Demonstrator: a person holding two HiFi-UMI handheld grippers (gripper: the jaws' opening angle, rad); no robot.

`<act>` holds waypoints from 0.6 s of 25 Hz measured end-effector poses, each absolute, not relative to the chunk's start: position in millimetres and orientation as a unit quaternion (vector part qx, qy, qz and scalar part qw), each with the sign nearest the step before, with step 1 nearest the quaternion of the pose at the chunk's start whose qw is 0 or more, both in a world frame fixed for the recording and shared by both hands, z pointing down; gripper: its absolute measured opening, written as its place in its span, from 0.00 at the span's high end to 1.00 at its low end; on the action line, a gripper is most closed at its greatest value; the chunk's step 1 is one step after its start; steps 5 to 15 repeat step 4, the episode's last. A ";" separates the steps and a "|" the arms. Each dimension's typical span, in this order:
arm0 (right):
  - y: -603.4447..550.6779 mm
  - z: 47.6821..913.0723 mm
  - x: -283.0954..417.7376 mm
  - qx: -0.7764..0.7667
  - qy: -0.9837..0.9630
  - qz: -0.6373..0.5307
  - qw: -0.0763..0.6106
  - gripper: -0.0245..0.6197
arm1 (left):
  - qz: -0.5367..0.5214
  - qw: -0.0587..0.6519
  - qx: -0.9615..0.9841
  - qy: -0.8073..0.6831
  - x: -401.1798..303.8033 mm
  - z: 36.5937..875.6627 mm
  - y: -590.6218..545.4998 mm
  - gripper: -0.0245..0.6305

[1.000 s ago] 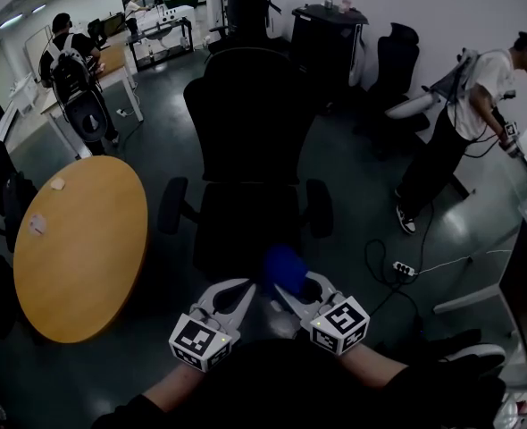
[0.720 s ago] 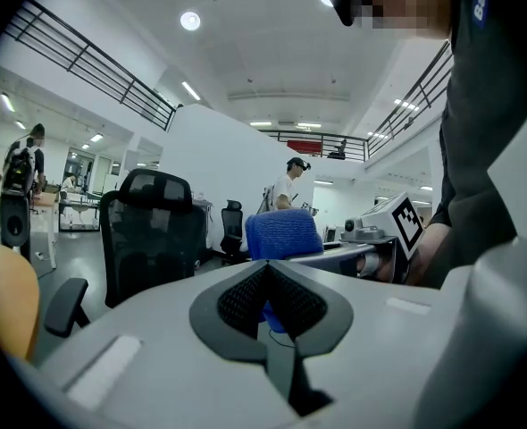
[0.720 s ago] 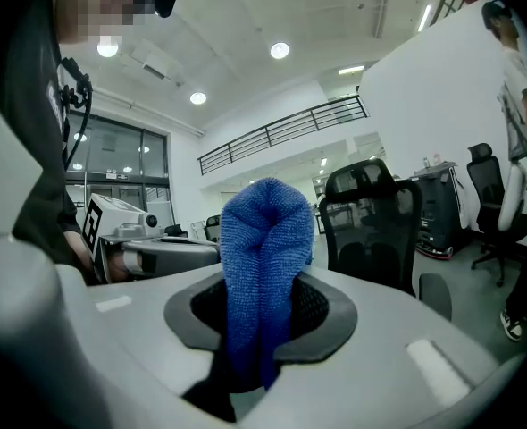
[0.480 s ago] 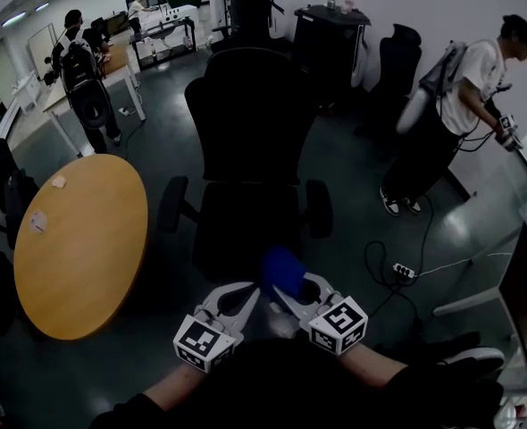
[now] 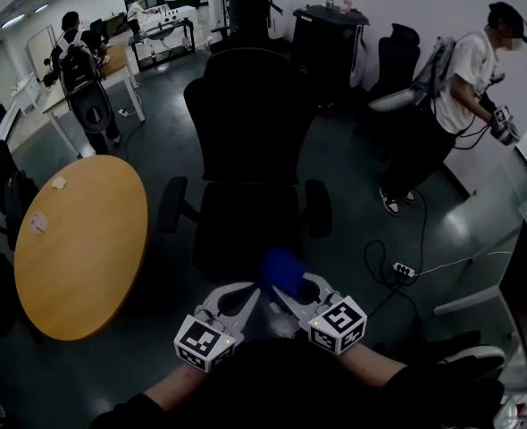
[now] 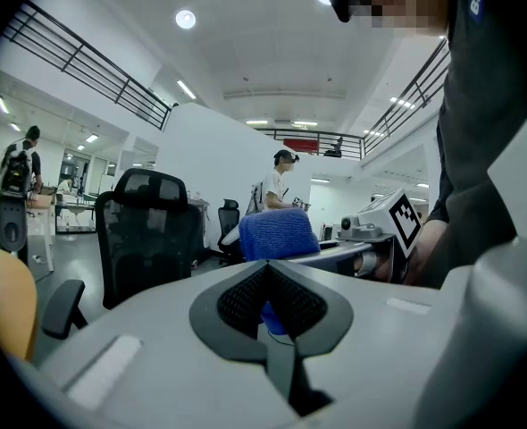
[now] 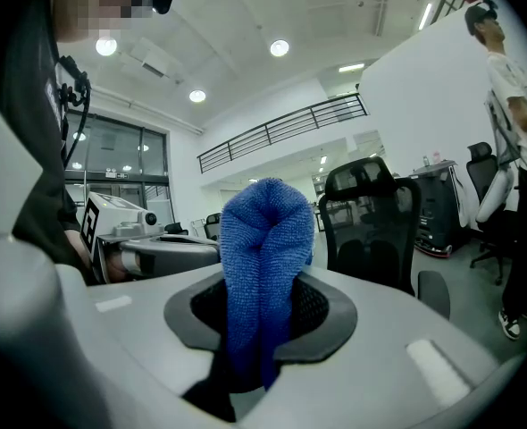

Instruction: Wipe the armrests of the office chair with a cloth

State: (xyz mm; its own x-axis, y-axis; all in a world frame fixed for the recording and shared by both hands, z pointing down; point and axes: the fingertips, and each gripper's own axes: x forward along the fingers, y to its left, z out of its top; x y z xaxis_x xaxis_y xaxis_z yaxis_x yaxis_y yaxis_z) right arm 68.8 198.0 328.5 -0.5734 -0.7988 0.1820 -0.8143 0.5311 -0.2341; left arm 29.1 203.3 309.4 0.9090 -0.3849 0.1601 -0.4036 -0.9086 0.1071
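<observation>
The black office chair [image 5: 246,150] stands just ahead of me, facing me, with its left armrest [image 5: 172,204] and right armrest [image 5: 318,207] out to the sides of the seat. My right gripper [image 5: 290,289] is shut on a folded blue cloth [image 5: 283,271], which hangs over the seat's front edge, clear of both armrests. In the right gripper view the cloth [image 7: 263,266] sticks up between the jaws of the right gripper [image 7: 262,329]. Close beside it on the left, my left gripper [image 5: 250,291] is shut with nothing in it [image 6: 268,307]. The cloth [image 6: 280,233] shows just beyond its jaws.
A round wooden table [image 5: 80,248] stands to the chair's left. On the floor to the right lie a power strip and cables [image 5: 405,269]. A person [image 5: 460,105] stands at the right; another person [image 5: 76,65] at the back left. A second chair [image 5: 397,61] and black cabinet [image 5: 330,38] stand behind.
Both grippers have barely shifted; the left one sits slightly nearer the right. The person at the right has stepped leftward, and the person at the back left has moved a little.
</observation>
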 end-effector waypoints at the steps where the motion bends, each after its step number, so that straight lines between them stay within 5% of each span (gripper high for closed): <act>1: 197.9 328.0 68.9 0.461 -0.875 0.147 0.026 0.79 | 0.068 0.069 0.974 -0.203 29.0 309.0 203.1 0.93; 15: 197.6 325.9 70.1 0.462 -0.874 0.148 0.024 0.79 | 0.068 0.070 0.974 -0.203 29.4 307.2 202.8 0.93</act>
